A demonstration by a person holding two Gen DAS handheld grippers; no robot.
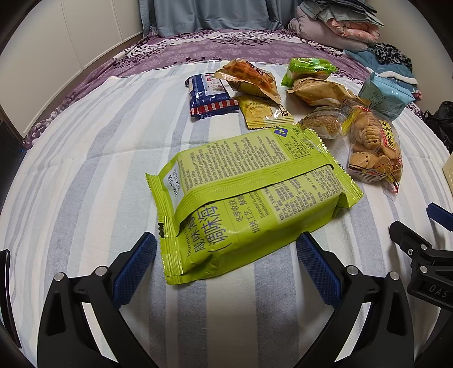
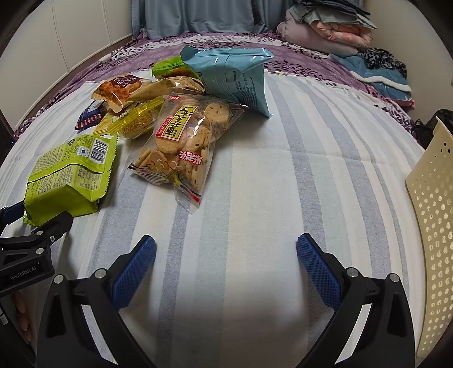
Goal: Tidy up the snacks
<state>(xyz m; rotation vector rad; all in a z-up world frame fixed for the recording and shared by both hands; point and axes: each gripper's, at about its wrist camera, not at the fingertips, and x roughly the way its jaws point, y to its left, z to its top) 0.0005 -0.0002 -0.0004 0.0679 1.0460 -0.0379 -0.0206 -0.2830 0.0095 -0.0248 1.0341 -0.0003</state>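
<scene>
A large lime-green snack pack [image 1: 249, 198] lies back-up on the striped bed cover, its near end between the fingers of my open left gripper [image 1: 226, 254]; whether they touch it I cannot tell. The same pack [image 2: 68, 175] shows at the left of the right wrist view. Behind it lie a clear biscuit bag [image 1: 373, 150], a blue-red pack [image 1: 209, 96], a waffle pack [image 1: 249, 76], a small yellow sachet [image 1: 260, 113] and a light-blue bag [image 1: 388, 96]. My right gripper [image 2: 226, 254] hangs open over bare cover, with the biscuit bag [image 2: 184, 141] ahead on its left.
A cream perforated basket [image 2: 433, 226] stands at the right edge of the bed. Folded clothes and blankets [image 2: 334, 31] are piled at the back right, with a curtain [image 2: 198, 14] behind. The right gripper's black body [image 1: 424, 254] shows at the right of the left wrist view.
</scene>
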